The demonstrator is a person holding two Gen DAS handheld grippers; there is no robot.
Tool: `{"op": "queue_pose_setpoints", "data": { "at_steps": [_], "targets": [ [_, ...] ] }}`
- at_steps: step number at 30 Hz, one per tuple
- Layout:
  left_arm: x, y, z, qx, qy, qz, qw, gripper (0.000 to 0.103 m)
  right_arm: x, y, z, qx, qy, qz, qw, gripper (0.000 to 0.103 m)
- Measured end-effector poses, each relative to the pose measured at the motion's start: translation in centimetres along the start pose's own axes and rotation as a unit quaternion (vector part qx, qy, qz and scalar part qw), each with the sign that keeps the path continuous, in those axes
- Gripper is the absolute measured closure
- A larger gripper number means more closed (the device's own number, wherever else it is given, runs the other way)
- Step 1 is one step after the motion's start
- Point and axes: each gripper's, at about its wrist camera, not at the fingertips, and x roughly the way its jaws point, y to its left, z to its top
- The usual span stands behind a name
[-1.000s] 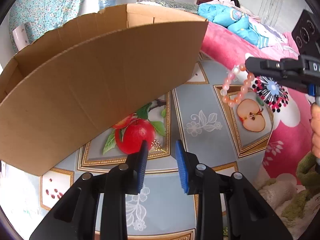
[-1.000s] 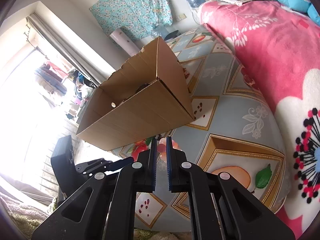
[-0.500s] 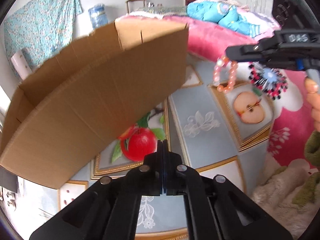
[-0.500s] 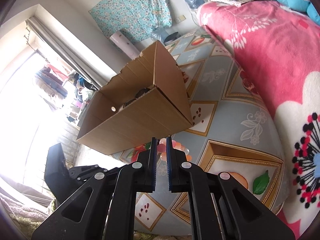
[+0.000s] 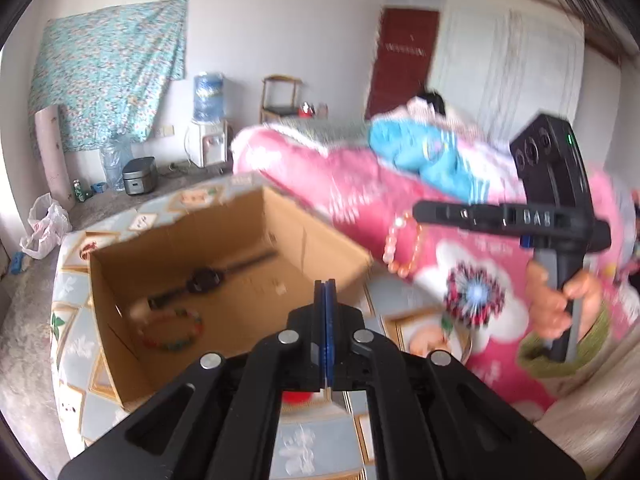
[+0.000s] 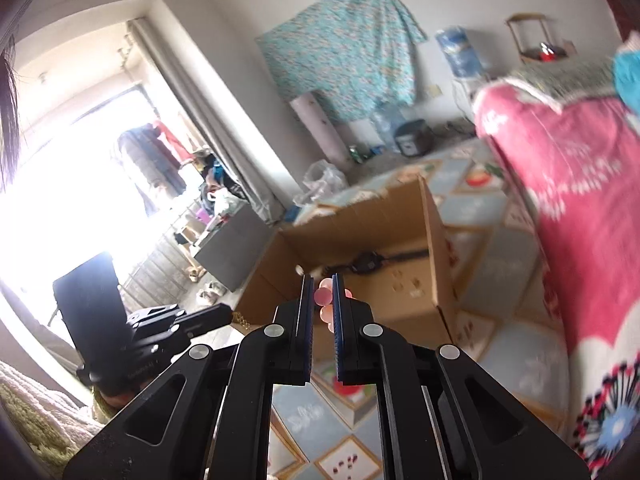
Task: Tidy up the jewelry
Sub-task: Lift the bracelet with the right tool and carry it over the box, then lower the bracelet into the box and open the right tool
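A person's left tool (image 5: 326, 292) points downward with its blue pads pressed flat together, while the right tool (image 6: 323, 294), gripped by a hand (image 5: 560, 304), stays nearly closed.

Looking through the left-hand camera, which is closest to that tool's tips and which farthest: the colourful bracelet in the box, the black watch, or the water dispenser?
From the left tool:
1. Colourful bracelet, on the cardboard box floor, lower left.
2. Black watch, deeper inside.
3. Water dispenser, against the far wall.

pink bead bracelet (image 5: 402, 248) dangling, open cardboard box (image 5: 224, 280)
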Motion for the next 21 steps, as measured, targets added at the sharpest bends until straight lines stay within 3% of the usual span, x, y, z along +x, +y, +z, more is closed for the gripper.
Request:
{"op": "queue_pose_setpoints", "data": {
  "at_steps": [3, 7, 15, 21],
  "targets": [
    [0.8, 1.9, 1.4, -0.013, -0.004, 0.010, 0.9999, 0.103, 1.8, 0.6, 2.0, -0.016, 0.002, 0.023, 1.000, 0.096],
    [4.2, 4.9, 1.8, -0.047, 0.032, 0.000, 0.9984, 0.103, 5.9, -0.2, 3.6, -0.008, 0.038, 0.046, 0.998, 0.096],
    [11.4, 9.7, 0.2, -0.093, 0.133, -0.002, 0.9868, 0.103, 16.3, -3.4, 2.9, 0.029, 0.195, 0.038, 0.980, 0.096],
    [14.2, 11.0, -1.2, -0.123, 0.191, 0.002, 0.9739, 0.102, 20.0, -3.3, 1.2, 0.022, 0.272, 0.017, 0.962, 0.095]
  ]
}}
